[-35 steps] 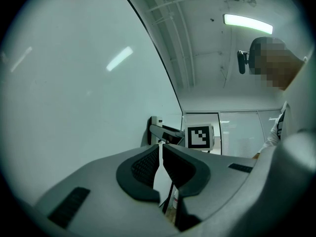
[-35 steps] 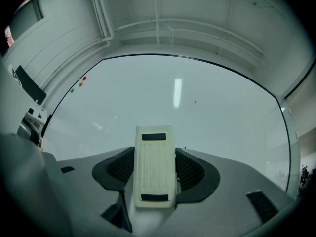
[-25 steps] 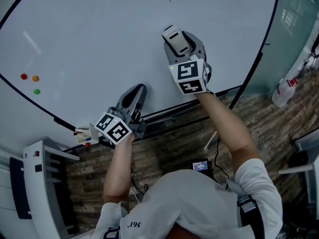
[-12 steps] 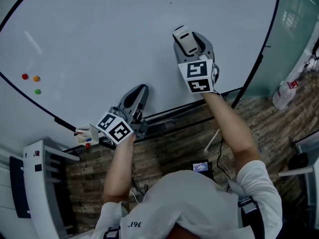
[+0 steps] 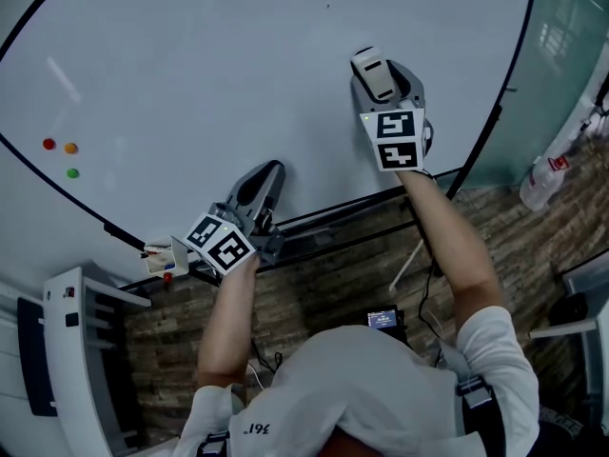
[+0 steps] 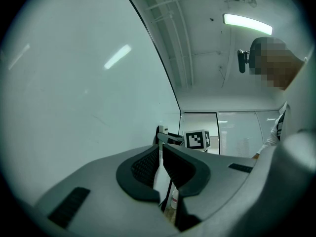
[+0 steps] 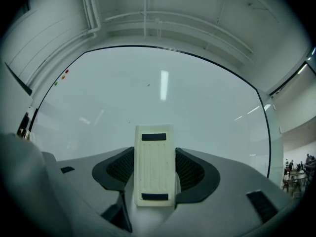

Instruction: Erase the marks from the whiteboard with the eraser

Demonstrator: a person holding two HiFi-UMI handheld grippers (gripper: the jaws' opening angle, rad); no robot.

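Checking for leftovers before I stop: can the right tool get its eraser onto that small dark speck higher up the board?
Probably yes. The right tool is shut on the eraser, and only bare whiteboard lies between it and the speck.

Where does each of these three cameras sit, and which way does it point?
Head view: on the person's head, looking down at the whiteboard; shows both arms, left tool, right tool.
Left gripper view: on the left tool, looking along the board past its shut, empty jaws.
Right gripper view: on the right tool, facing the board; its jaws hold the eraser.
Shared: head and right gripper views both show the eraser.
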